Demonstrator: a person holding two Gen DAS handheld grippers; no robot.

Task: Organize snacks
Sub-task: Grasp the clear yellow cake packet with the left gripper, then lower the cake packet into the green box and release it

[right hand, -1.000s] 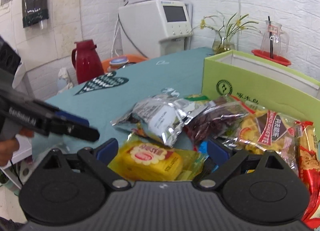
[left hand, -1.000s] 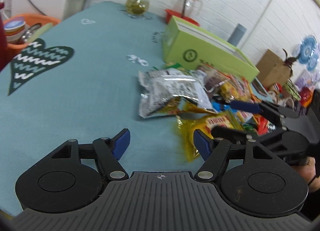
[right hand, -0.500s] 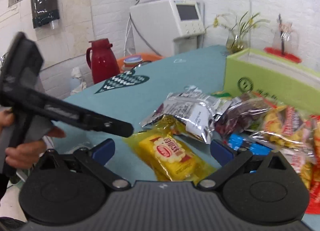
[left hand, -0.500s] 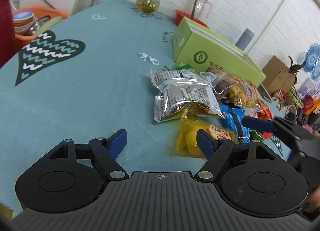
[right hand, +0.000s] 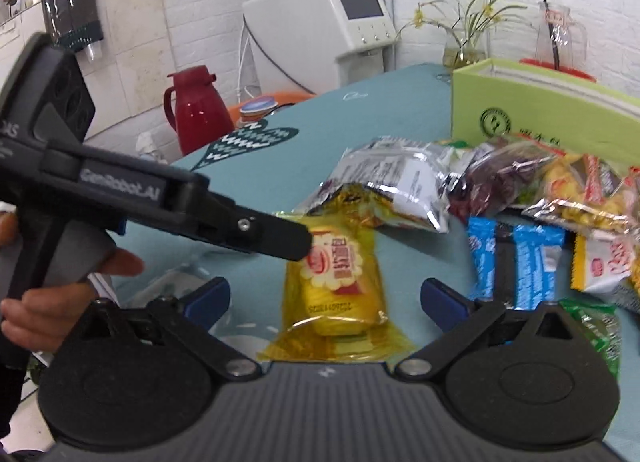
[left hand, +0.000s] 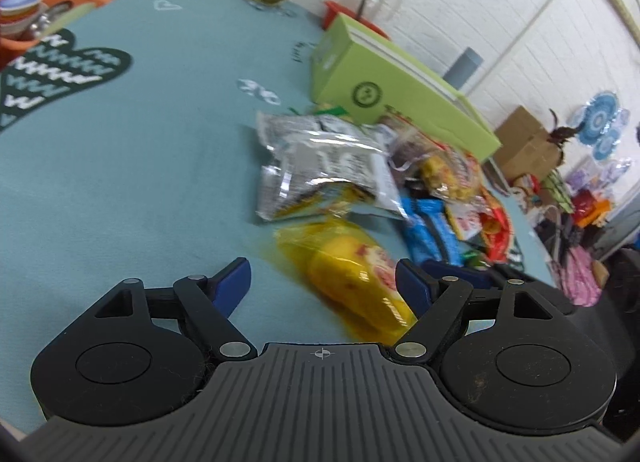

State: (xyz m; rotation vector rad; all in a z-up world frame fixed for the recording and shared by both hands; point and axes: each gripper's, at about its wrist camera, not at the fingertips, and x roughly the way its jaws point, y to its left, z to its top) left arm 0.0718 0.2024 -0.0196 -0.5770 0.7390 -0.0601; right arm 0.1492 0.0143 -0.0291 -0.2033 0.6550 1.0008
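Yellow cellophane pack of biscuits (right hand: 334,294) lies flat on the teal tablecloth (left hand: 120,182), near the table's front edge, apart from the rest of the pile. Wrapper is translucent amber with crimped ends; a red-and-white scalloped logo with red characters is printed on top, and a stack of pale yellow rounds shows through. Right gripper (right hand: 326,296) has its blue pads on either side of the pack, jaws spread wide, having just opened further; pads clear of the wrapper, nothing pinched. Left gripper (left hand: 324,280) comes in from the other side, jaws also spread after opening a bit; the same pack (left hand: 352,282) sits toward its right pad, not clamped. In the right wrist view one black finger (right hand: 264,234) of the left gripper overlaps the pack's far end; contact can't be told. Behind it: a silver foil bag (right hand: 394,186) resting partly on the wrapper's far end, two blue bars (right hand: 516,262) to the right, and more mixed snack packs (right hand: 560,190) in front of a lime-green box (right hand: 540,114).
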